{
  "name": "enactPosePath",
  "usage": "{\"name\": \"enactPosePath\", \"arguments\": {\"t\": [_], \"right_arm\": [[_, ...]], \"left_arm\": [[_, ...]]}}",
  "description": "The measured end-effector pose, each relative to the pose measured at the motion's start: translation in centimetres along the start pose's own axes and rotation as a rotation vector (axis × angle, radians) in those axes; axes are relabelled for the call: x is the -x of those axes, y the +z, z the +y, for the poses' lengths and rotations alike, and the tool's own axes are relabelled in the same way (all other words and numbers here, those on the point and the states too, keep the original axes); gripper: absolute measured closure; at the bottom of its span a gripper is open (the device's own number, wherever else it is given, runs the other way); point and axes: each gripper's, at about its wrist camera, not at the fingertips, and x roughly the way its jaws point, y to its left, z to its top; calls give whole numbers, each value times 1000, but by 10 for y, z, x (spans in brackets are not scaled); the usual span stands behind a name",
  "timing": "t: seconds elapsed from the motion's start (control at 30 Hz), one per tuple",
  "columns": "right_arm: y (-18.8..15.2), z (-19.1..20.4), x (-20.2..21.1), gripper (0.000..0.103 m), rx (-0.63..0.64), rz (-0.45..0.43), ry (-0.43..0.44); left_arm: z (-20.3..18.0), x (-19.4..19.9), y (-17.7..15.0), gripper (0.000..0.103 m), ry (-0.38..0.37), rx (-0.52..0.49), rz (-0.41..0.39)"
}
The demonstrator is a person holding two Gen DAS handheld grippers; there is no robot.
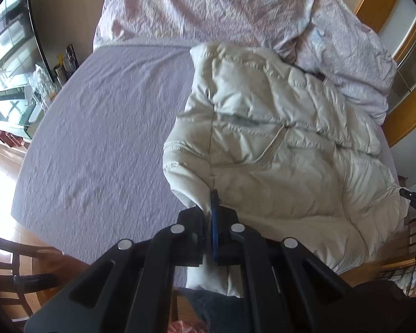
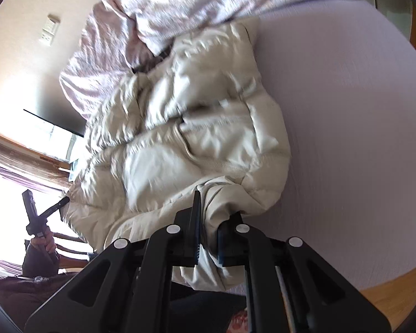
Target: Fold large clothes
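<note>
Left wrist view: the left gripper (image 1: 211, 216) is clamped on the near edge of a cream puffer jacket (image 1: 277, 138), which lies on the bed (image 1: 111, 125) by a crumpled quilt (image 1: 208, 5).

Right wrist view: the right gripper (image 2: 208, 222) pinches another bit of the jacket's (image 2: 180, 138) near hem.

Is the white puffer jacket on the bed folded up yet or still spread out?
Spread out, not folded: the puffer jacket lies rumpled across the bed, its near hem pinched in both grippers' jaws.
</note>
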Motion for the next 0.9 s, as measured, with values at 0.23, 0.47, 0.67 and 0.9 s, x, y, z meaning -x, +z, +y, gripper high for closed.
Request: {"name": "enactPosePath", "arguments": {"t": [0.23,0.47,0.67,0.9], "right_arm": [[42,19,3,94,39,-71,-9],[88,27,1,94,46,-125,-30],[127,35,-4,94,41,-170,-56],[171,36,-16,94,-1,-206,-108]], "left_arm": [[-12,16,44,99,5,-20,-100],[-23,12,98,99,39,-37,-158],[-37,-2,140,99,59,-53,-189],[-44,-20,187,99,54,-39,-205]]}}
